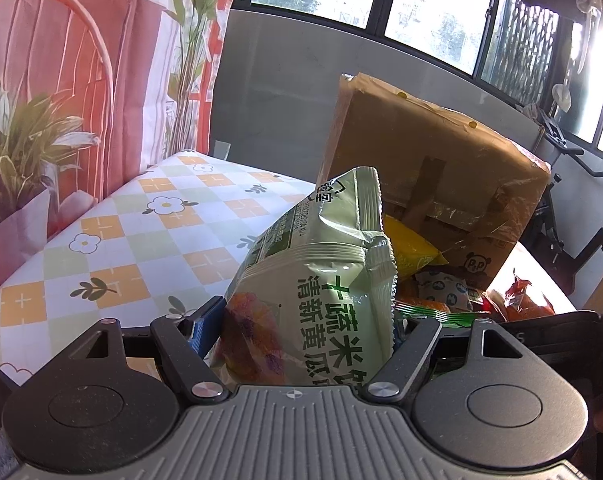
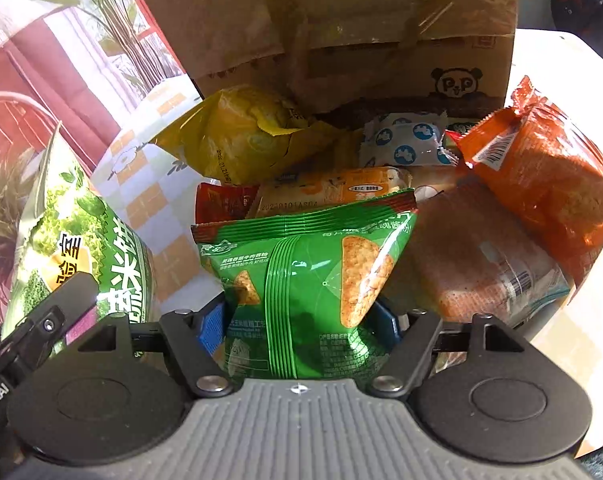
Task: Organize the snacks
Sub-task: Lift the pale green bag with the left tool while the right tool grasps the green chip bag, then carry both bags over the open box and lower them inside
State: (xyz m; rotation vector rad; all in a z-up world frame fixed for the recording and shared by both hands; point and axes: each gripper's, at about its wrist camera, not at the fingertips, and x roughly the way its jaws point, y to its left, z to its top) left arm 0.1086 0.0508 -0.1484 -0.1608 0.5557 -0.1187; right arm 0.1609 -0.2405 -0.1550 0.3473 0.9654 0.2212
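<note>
My left gripper (image 1: 301,328) is shut on a pale green rice-cracker bag (image 1: 321,264) and holds it upright above the table; the same bag and gripper show at the left of the right wrist view (image 2: 81,248). My right gripper (image 2: 301,320) is shut on a bright green chip bag (image 2: 305,276) in front of the snack pile. The pile holds a yellow bag (image 2: 241,136), a white packet with blue dots (image 2: 405,140), an orange bag (image 2: 549,184) and a brown packet (image 2: 481,264).
A cardboard box (image 1: 429,160) with a panda print stands behind the pile, its flap raised. The table has a checked floral cloth (image 1: 141,232). A potted plant (image 1: 17,148) stands at the left; exercise equipment (image 1: 573,216) stands beyond the table's right side.
</note>
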